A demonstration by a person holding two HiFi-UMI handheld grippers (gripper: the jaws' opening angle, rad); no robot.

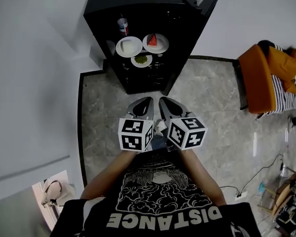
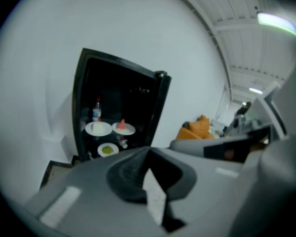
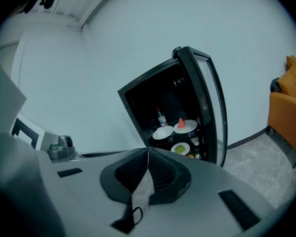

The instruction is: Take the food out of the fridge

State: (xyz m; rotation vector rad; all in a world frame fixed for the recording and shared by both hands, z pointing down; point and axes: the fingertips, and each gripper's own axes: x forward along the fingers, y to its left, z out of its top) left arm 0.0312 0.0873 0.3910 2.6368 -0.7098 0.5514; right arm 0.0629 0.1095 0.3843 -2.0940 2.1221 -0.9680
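The black fridge [image 1: 138, 14] stood open, nothing taken out yet: a white plate with a red wedge [image 1: 155, 42], a white plate of pale food [image 1: 129, 47] and a small plate of greens [image 1: 141, 60] sat inside. The left tool [image 1: 147, 102] and right tool [image 1: 164, 103] were clenched empty, well apart from it

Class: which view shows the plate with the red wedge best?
Head view: the plate with the red wedge appears whole, from above. Both gripper views show it smaller, side-on; the left is blurred.
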